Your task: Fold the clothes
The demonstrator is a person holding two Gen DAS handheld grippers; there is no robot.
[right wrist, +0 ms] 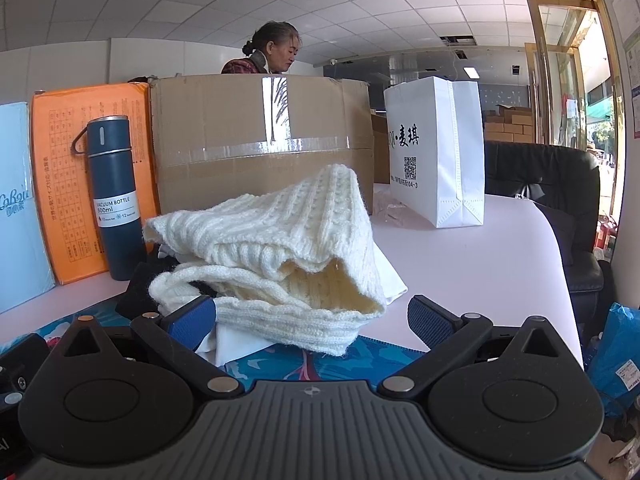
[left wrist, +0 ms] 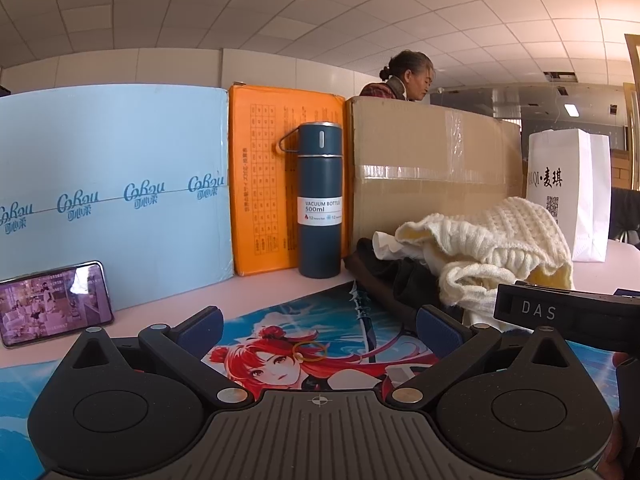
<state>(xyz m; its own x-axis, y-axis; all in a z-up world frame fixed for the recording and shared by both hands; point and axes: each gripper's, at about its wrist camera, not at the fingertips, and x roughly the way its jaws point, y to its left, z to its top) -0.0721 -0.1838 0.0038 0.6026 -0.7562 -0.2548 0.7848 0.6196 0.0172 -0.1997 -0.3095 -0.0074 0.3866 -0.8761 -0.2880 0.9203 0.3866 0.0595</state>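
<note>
Holding both tools wide apart, your left gripper (left wrist: 318, 330) hovers empty over the printed mat (left wrist: 280, 320), while your right gripper (right wrist: 314, 320) straddles the near edge of the cream knit sweater (right wrist: 280, 240), heaped before the cardboard box (right wrist: 260, 128).

Two matching handheld tools here. Left gripper (left wrist: 318, 330): matte black body, two round black hubs either side of a grey ribbed centre plate stamped with a small crosshair mark. Angled black link arms pinned with silver rivets, ending in blue textured pads (left wrist: 202, 326). Right gripper (right wrist: 314, 320): same build, same grey ribbed plate and crosshair, silver rivets, blue ridged pads (right wrist: 434, 326). In the left wrist view, its black side block lettered "DAS" in pale capitals.
</note>
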